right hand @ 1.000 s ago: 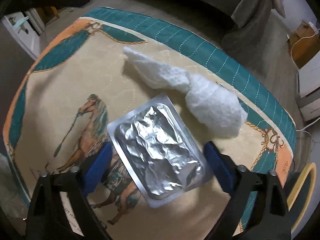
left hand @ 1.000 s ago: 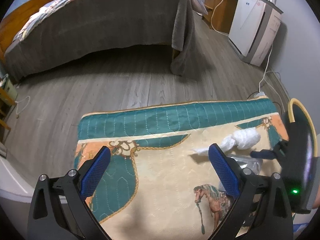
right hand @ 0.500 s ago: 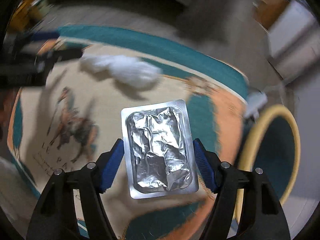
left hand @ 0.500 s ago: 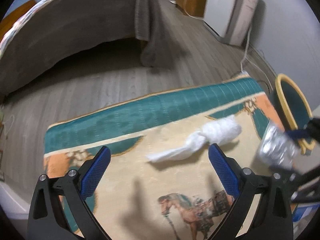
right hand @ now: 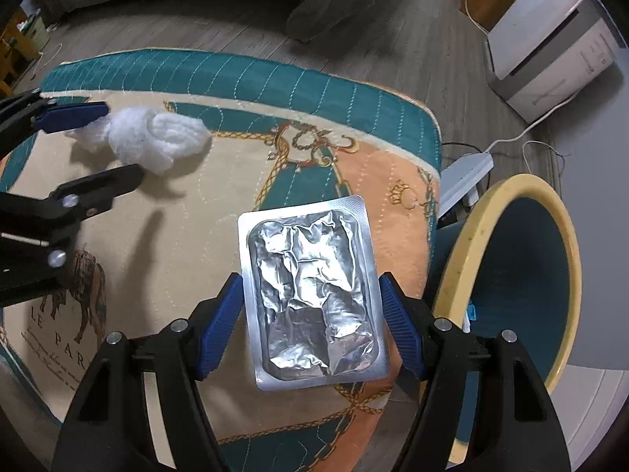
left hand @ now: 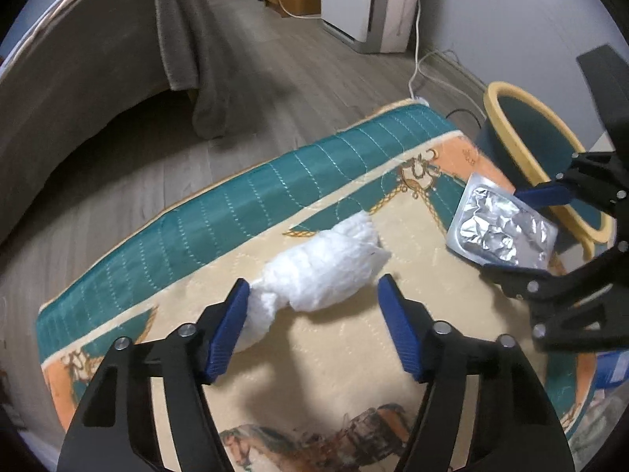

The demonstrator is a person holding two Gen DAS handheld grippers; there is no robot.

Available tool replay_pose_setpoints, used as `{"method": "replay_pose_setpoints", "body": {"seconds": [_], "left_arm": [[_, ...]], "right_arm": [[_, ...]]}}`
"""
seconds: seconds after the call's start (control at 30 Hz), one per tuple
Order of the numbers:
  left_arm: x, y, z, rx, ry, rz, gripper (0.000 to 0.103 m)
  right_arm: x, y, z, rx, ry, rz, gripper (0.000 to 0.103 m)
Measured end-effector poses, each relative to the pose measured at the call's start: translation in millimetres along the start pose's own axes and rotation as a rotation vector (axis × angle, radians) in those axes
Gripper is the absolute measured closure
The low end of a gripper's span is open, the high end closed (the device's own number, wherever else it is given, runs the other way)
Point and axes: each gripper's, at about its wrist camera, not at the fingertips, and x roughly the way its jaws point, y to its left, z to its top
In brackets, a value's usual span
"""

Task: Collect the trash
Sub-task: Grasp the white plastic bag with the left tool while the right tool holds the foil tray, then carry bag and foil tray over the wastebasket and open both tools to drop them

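My right gripper is squeezing the foil pack near the bin, while my left gripper is closing around the white wad, not pinching yet.

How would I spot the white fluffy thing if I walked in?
Find the quilted teal, cream and orange mat spread on the grey wood floor. Near its teal border lies a white, twisted wad of fluffy cotton. It is soft and matte, unlike the flat, shiny crumpled silver foil packet nearby.

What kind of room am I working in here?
Most likely a bedroom: a bed draped in a grey blanket, wood-look flooring, and a patterned rug beside a yellow-rimmed bin.
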Motion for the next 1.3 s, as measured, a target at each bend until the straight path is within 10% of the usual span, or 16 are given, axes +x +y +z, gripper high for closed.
{"method": "replay_pose_setpoints", "body": {"seconds": [0.3,0.87,1.07,1.3], "left_arm": [[-0.3,1.4,-12.9,0.024,0.061,0.068,0.079],[-45.1,-5.1,-81.8,-0.192,0.197,0.066,0.078],[-44.3,-16.9,-85.0,-0.105,0.174,0.138,0.051],[-36.0,-20.7,-73.6,-0.081,0.17,0.131,0.051]], "right_arm": [[0.0,10.6,-19.4,-0.039,0.036,0.055,0.034],[-8.1,48.7,-67.1,0.006,0.091,0.034,0.024],[-9.6,59.2,-76.7,-0.055,0.092,0.018,0.022],[-12.1,41.6,-83.4,-0.053,0.079,0.078,0.035]]}}
